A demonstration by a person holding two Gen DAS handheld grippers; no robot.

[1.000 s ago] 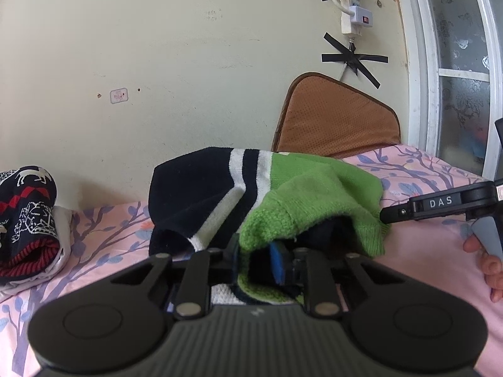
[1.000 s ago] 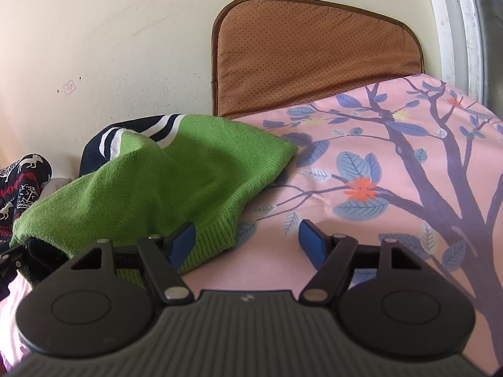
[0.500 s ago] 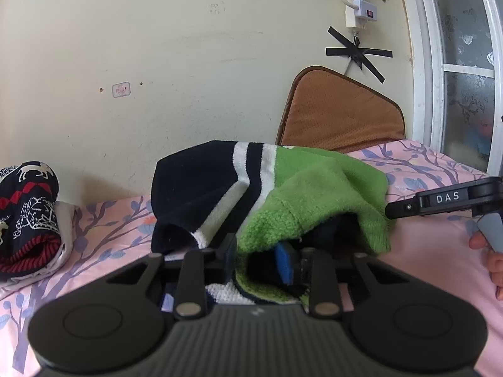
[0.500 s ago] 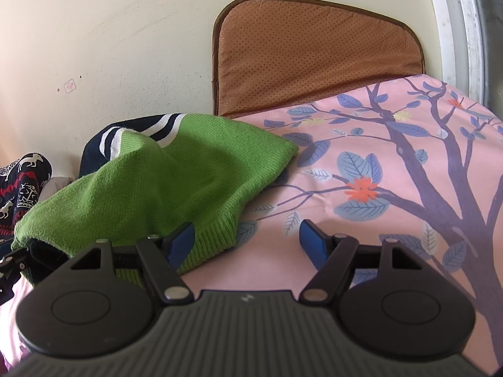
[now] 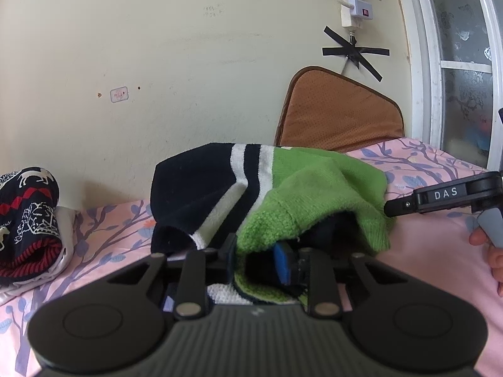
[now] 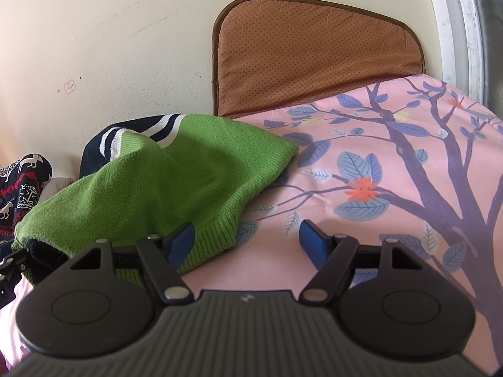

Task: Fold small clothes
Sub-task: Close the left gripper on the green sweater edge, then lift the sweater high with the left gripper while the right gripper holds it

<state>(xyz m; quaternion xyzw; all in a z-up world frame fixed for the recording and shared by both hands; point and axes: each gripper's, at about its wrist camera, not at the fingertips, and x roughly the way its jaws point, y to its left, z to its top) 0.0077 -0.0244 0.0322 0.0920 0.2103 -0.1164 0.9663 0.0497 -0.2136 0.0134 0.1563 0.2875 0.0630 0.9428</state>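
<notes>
The green and navy striped sweater [image 5: 276, 201] lies bunched on the pink bed sheet [image 6: 393, 169], in front of a brown cushion [image 6: 314, 53] leaning on the wall. The left gripper [image 5: 256, 262] has its jaws drawn close on a fold of the sweater's green hem, having just opened a little, though knit hides 1 pad, so the pinch looks likely rather than certain. The right gripper [image 6: 245, 242] stands wide open, its left pad touching the ribbed hem, and a patterned dark sweater [image 5: 26, 220] sits folded at the far left.
</notes>
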